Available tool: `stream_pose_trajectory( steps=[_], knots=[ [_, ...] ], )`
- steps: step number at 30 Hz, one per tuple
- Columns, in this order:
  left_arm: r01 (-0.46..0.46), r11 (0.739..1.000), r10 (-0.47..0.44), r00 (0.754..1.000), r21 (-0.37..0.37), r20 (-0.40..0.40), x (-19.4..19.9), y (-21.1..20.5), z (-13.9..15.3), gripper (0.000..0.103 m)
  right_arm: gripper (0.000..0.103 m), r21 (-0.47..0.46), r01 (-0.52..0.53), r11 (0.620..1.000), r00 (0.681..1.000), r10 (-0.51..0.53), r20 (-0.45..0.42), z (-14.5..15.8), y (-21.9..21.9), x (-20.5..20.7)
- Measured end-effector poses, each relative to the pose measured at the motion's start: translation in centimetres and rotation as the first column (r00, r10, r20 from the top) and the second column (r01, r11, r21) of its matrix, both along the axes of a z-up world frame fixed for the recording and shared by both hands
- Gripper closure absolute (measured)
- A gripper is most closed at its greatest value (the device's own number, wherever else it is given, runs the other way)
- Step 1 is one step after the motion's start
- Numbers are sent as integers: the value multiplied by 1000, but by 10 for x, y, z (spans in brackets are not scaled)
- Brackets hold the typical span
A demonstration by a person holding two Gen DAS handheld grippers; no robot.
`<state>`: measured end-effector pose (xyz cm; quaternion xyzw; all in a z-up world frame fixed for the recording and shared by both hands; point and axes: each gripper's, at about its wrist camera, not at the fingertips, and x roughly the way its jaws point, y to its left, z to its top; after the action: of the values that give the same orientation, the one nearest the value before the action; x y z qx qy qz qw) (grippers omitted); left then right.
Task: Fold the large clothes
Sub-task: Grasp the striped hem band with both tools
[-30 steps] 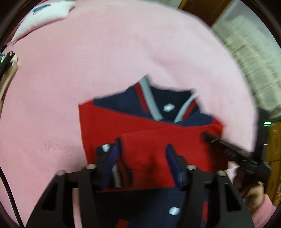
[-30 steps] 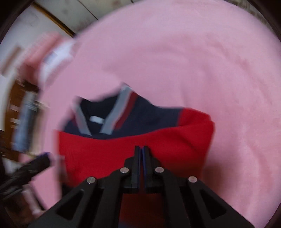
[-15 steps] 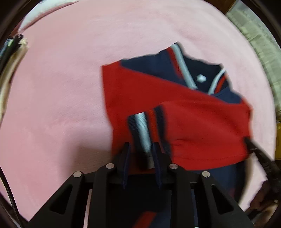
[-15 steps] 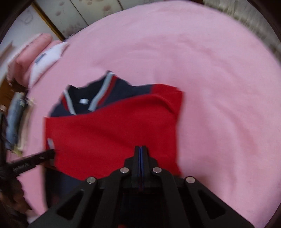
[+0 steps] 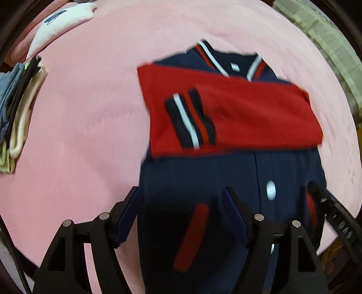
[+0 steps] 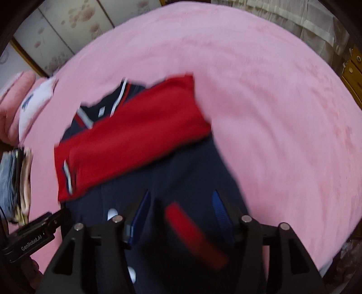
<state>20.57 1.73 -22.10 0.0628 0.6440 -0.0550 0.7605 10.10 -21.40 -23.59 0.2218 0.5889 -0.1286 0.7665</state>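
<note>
Pink blanket (image 5: 86, 126) – perhaps folded clothes (image 5: 15, 113).

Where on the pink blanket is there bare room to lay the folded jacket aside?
Bare pink blanket right of the jacket, and another patch between jacket and clothes stack. Crowded at the stack and pillow.

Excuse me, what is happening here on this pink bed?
A person with a gripper in each hand is folding a navy and red jacket on the pink blanket. Both red sleeves lie folded across the chest. The left gripper and right gripper are open over the lower part, holding nothing.
</note>
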Motion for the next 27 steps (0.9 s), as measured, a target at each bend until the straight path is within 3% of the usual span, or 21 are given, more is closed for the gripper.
stream_pose_trajectory(
  steps=[2,5,10,11,15,20,24,27],
  knots=[
    [-6,1000,6,1000,13,-3,-13,-2,1,24,40,4,-17,1000,999,17,-38,-3,7,-12],
    [-16,999,16,1000,30,14,-36,6,12,22,39,16,-40,999,998,41,-53,5,16,-38],
    [-62,998,61,996,31,59,-74,5,33,22,38,47,-93,995,996,94,-10,27,25,-70],
    [-66,997,64,996,32,70,-74,-14,26,21,36,45,-104,994,995,103,11,35,26,-79],
    [-84,996,77,987,43,142,-105,-34,42,20,31,34,-137,990,988,134,78,60,27,-95],
    [-102,995,101,979,-2,175,-148,-40,56,17,31,35,-171,985,975,164,153,77,28,-118],
    [-156,986,163,977,-58,140,-166,-23,43,17,31,75,-154,985,971,136,198,73,21,-141],
    [-233,963,247,964,-139,94,-177,-1,25,17,31,108,-124,986,969,97,225,62,13,-155]
  ],
)
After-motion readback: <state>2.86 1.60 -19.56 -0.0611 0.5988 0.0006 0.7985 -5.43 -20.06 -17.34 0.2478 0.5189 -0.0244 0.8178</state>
